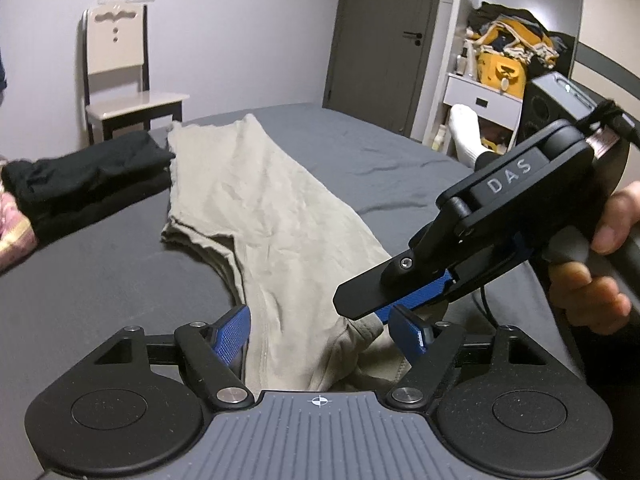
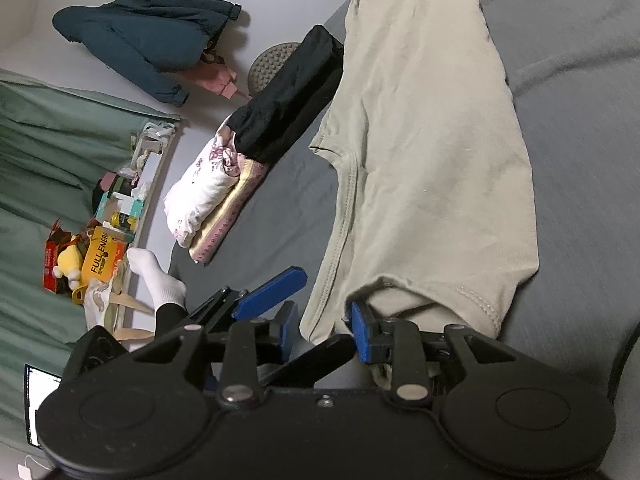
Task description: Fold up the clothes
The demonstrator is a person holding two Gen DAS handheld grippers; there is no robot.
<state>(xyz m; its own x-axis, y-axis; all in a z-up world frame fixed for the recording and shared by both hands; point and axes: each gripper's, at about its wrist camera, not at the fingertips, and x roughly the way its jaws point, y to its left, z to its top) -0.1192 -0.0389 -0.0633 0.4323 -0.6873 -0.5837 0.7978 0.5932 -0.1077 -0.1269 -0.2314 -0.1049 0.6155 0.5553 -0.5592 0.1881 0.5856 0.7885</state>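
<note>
Left wrist view: the left gripper (image 1: 320,330) has its blue pads spread apart, and the near end of a beige shirt (image 1: 264,216) lies in the gap between them — neither pad presses it. The shirt stretches away across the grey bed (image 1: 400,160), from the near edge toward the far one. The right gripper (image 1: 362,302) comes in from the right, held by a hand (image 1: 596,264); its tip hangs just above the shirt's near end, close by the left gripper's right pad. From here I cannot tell how its jaws stand. At the bed's left edge sits a black folded pile (image 1: 80,184), with a pink-patterned cloth (image 1: 12,232) beside it. Beyond the bed stand a chair (image 1: 120,80), a grey door (image 1: 384,40) and a shelf (image 1: 492,80) heaped with clothes.

Right wrist view: the right gripper (image 2: 328,308) is wide open, its fingers well apart. Its right pad touches a bunched fold at the shirt's (image 2: 432,160) near end — the left pad stands clear over bare sheet. The shirt lies lengthwise along the bed (image 2: 580,120), folded in half. Near the bed's left edge are the black pile (image 2: 288,92) and a folded white and pink stack (image 2: 212,200). A white-socked foot (image 2: 160,276) shows beside the bed, and a dark jacket (image 2: 140,40) hangs on the wall.
</note>
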